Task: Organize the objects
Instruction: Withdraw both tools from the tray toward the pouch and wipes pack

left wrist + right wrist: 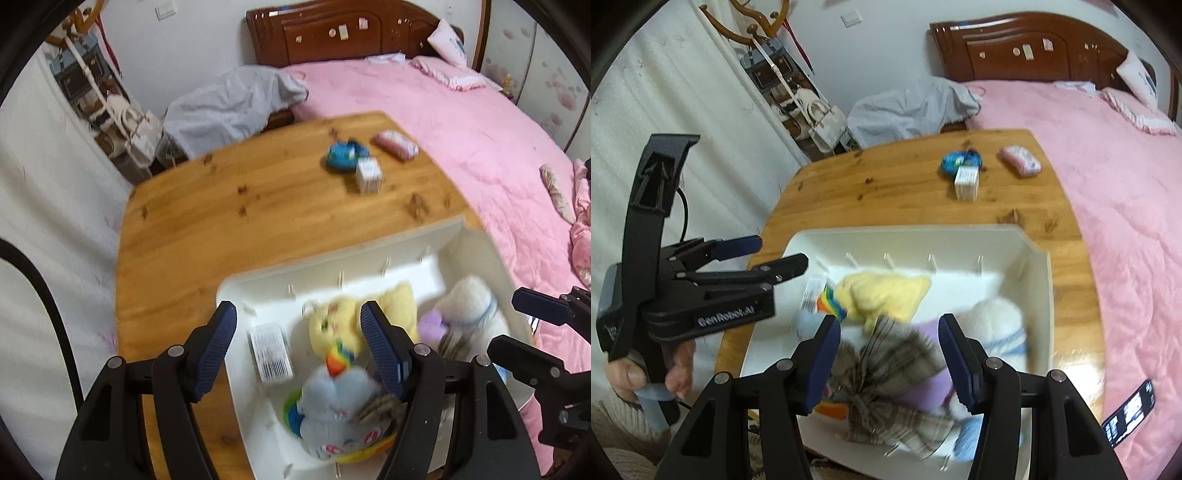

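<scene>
A white bin (332, 254) (923, 236) sits on the wooden table (221, 221) (886, 192). It holds a yellow plush (332, 325) (886, 291), a white plush (469, 302) (997, 314), a pale blue plush with a rainbow mane (340, 391), a plaid bow (894, 362) and a barcoded box (271, 350). Farther back on the table lie a blue toy (345, 155) (960, 158), a small white box (368, 174) (967, 181) and a pink packet (395, 146) (1021, 160). My left gripper (299, 308) (779, 253) hovers open over the bin's left side. My right gripper (890, 321) (517, 325) hangs open above the bow, holding nothing.
A pink bed (480, 147) (1108, 166) runs along the table's right side, with a phone (1130, 413) lying on it. Grey cloth (229, 103) is heaped behind the table. A coat rack with bags (812, 107) stands by the white curtain. A hand (679, 373) grips the left gripper's handle.
</scene>
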